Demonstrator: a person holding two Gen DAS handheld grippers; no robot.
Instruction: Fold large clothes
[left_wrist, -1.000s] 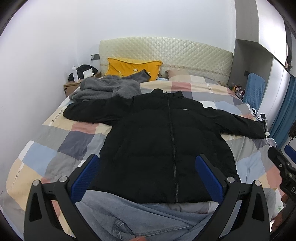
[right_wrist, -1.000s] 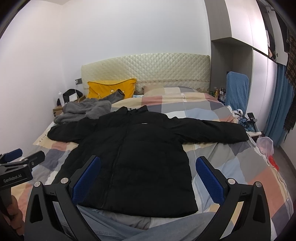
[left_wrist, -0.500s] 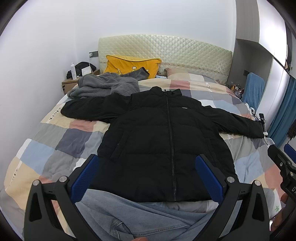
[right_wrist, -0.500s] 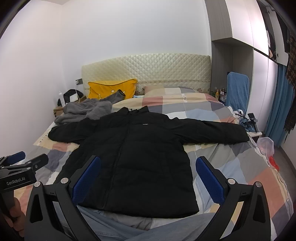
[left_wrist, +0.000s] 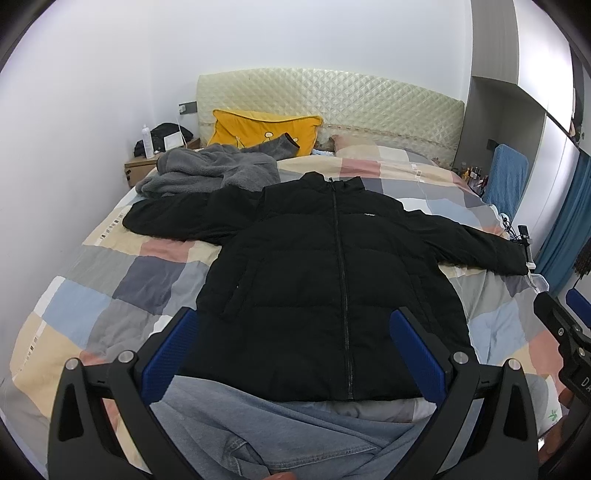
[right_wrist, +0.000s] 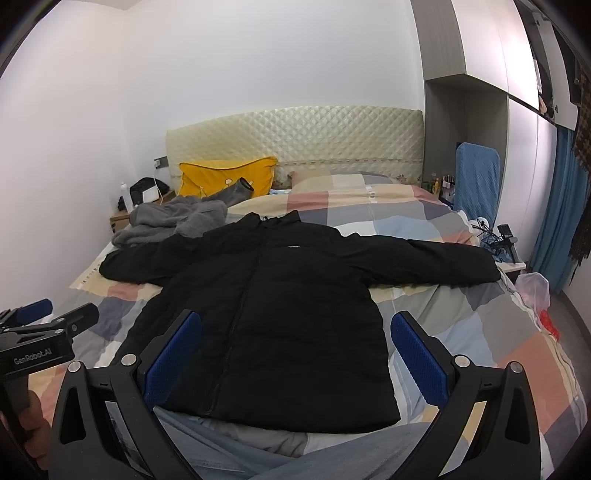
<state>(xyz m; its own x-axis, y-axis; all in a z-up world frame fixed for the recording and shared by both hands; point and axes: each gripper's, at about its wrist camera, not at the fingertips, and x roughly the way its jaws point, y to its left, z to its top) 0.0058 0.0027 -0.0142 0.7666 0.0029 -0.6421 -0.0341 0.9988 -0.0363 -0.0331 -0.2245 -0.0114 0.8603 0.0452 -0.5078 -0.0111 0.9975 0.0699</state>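
A black puffer jacket (left_wrist: 332, 266) lies flat and zipped on the bed, both sleeves spread out to the sides; it also shows in the right wrist view (right_wrist: 280, 302). My left gripper (left_wrist: 293, 347) is open and empty, held above the jacket's hem. My right gripper (right_wrist: 293, 350) is open and empty, also above the hem, to the right of the left one. The jacket's hem rests on a pair of blue jeans (left_wrist: 266, 432) at the foot of the bed.
The bed has a checked quilt (left_wrist: 110, 288). A grey fleece garment (left_wrist: 210, 173) and a yellow pillow (left_wrist: 262, 127) lie near the headboard. A nightstand (left_wrist: 142, 168) stands at the far left. A blue chair (right_wrist: 476, 177) and curtain are on the right.
Both grippers have risen and drawn back slightly, so the jacket sits a little lower and farther in view. Jaws stay open. The jacket has not moved.
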